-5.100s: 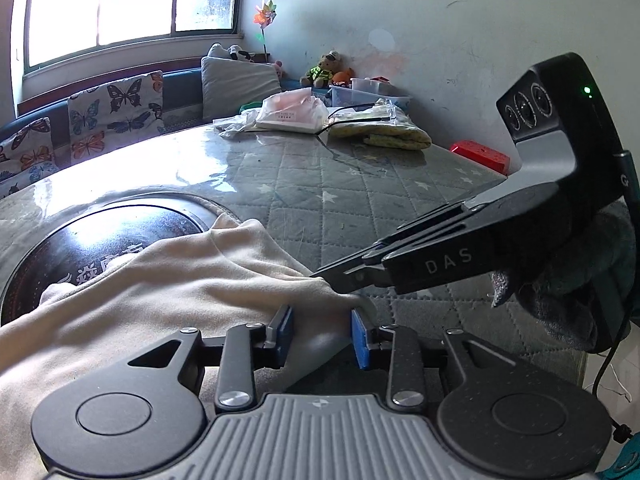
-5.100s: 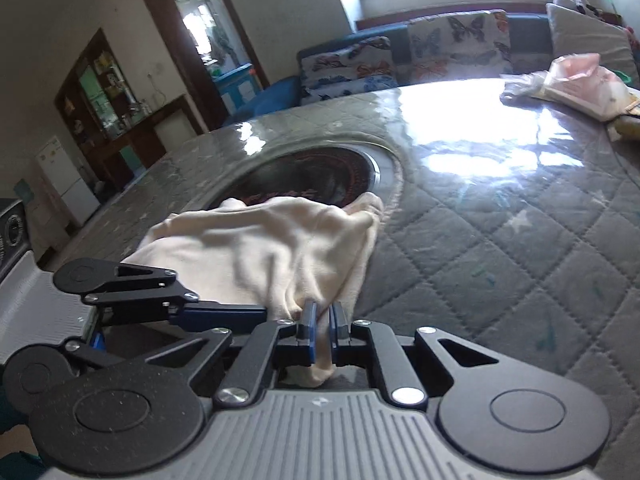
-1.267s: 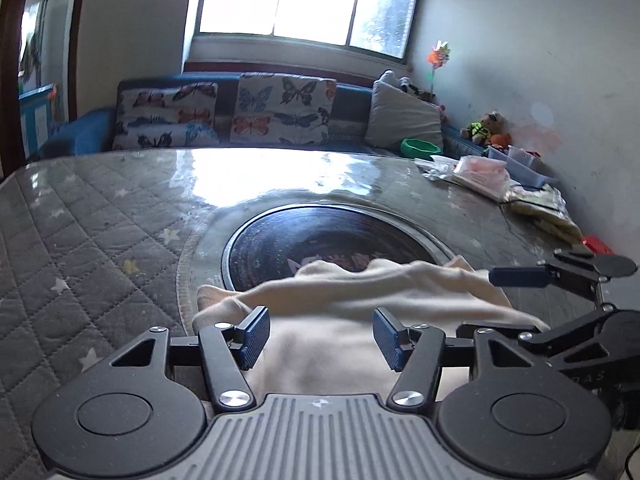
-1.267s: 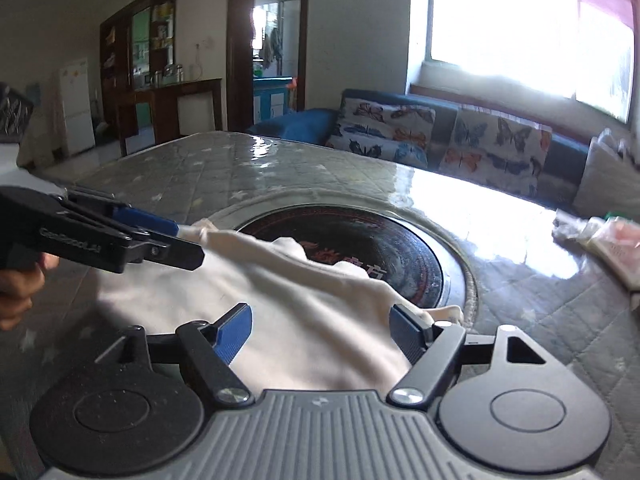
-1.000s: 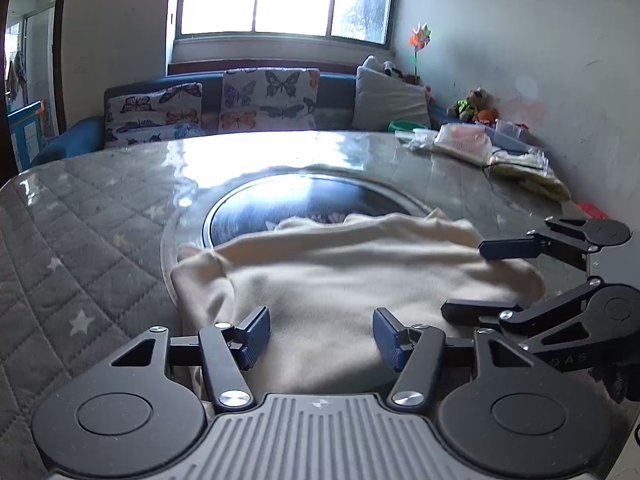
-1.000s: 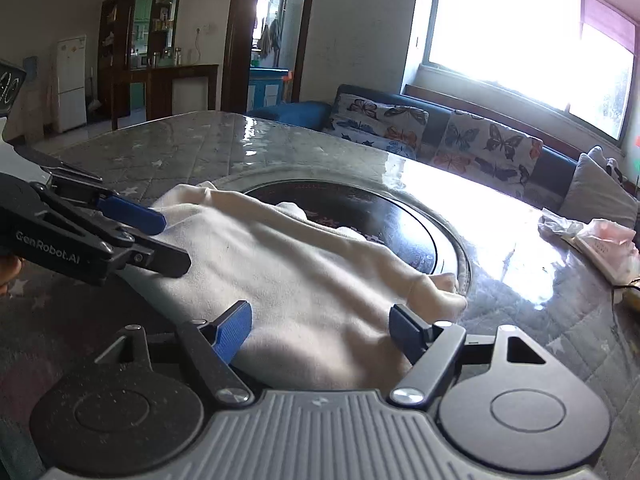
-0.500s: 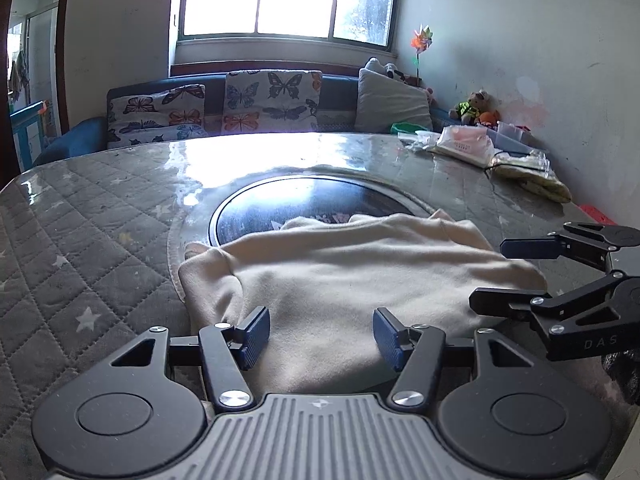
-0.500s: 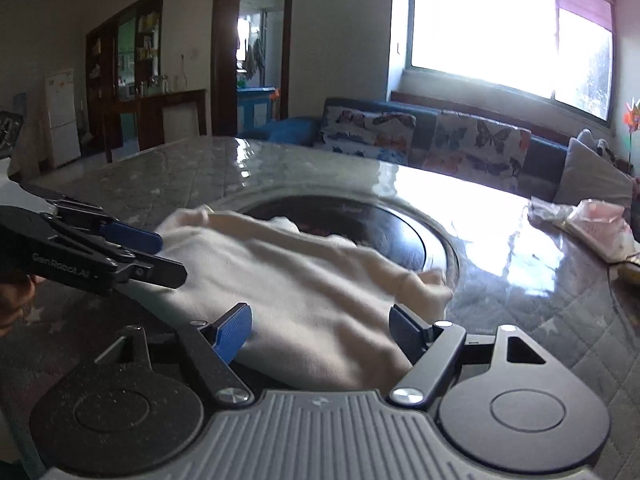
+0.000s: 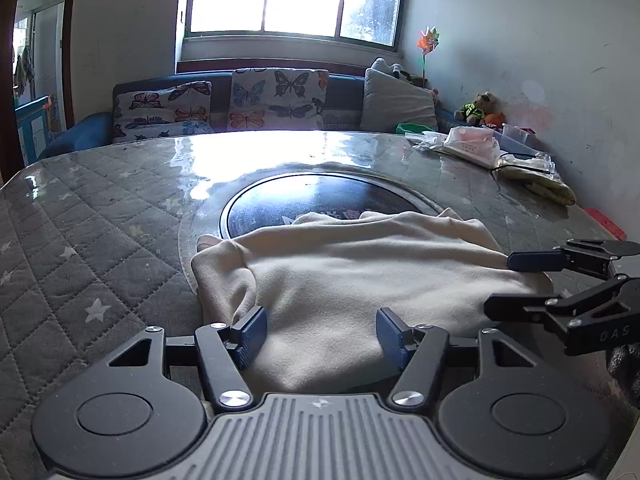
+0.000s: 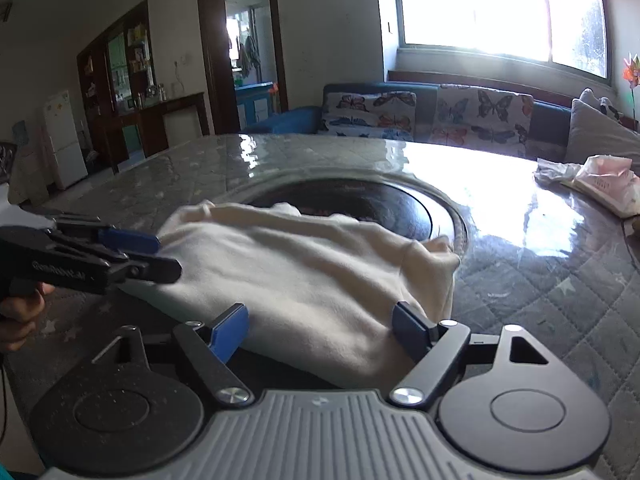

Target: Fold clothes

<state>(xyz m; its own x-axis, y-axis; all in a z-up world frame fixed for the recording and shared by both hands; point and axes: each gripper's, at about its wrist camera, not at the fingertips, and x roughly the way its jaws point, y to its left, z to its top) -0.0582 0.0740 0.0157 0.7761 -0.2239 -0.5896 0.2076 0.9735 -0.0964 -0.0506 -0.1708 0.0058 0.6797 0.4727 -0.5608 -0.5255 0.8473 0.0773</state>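
A cream garment [image 9: 360, 276] lies folded in a soft heap on the quilted table, partly over a dark round inset [image 9: 320, 200]. It also shows in the right wrist view [image 10: 304, 268]. My left gripper [image 9: 320, 332] is open and empty, its blue pads over the garment's near edge. My right gripper [image 10: 320, 330] is open and empty over the garment's near right side. In the left wrist view the right gripper [image 9: 520, 280] is at the garment's right end. In the right wrist view the left gripper [image 10: 152, 256] is at its left end.
Plastic bags and packets [image 9: 472, 144] lie at the table's far right by the wall. A red box [image 9: 604, 222] sits at the right edge. A sofa with butterfly cushions [image 9: 256, 100] stands behind the table. The quilted table cover [image 9: 80, 240] stretches left.
Five seconds ago my right gripper was shut on the garment; both now stand open. Over the last second both grippers drew back slightly and the garment has settled flat.
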